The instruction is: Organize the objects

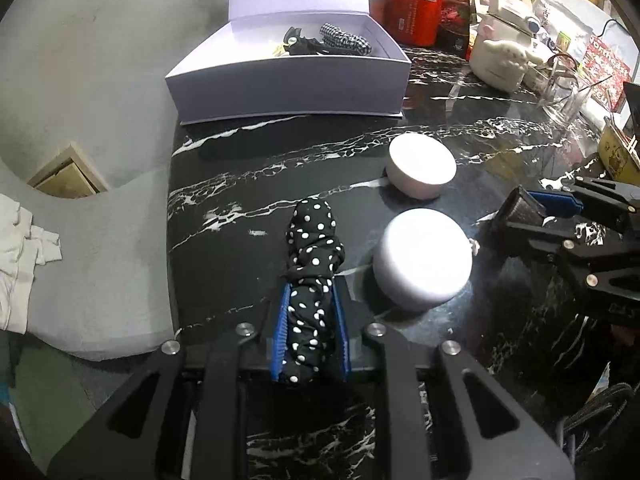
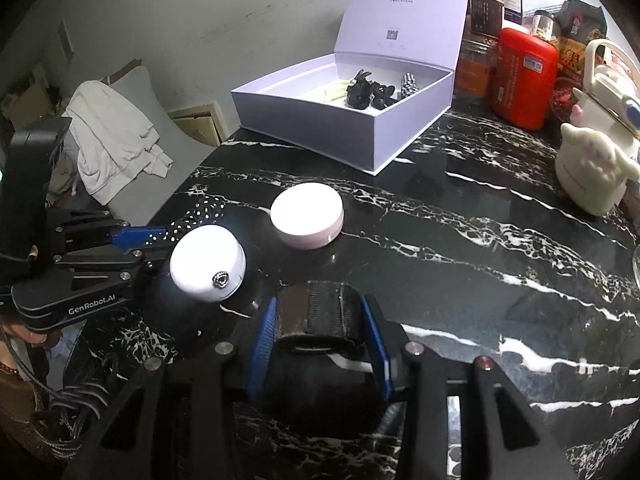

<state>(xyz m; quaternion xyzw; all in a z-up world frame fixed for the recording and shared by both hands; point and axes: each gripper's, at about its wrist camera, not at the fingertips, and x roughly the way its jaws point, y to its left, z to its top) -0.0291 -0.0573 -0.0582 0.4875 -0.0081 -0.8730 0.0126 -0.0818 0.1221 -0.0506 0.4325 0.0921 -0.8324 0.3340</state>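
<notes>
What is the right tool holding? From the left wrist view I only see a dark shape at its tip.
Observer: The right tool is shut on a dark brownish band with a ribbed fabric middle.
Operator: And the near white round case, beside my left tool and its polka-dot scrunchie: is it plain all round?
Observer: No. The right wrist view shows a small heart-shaped clasp on the side of that case.
</notes>
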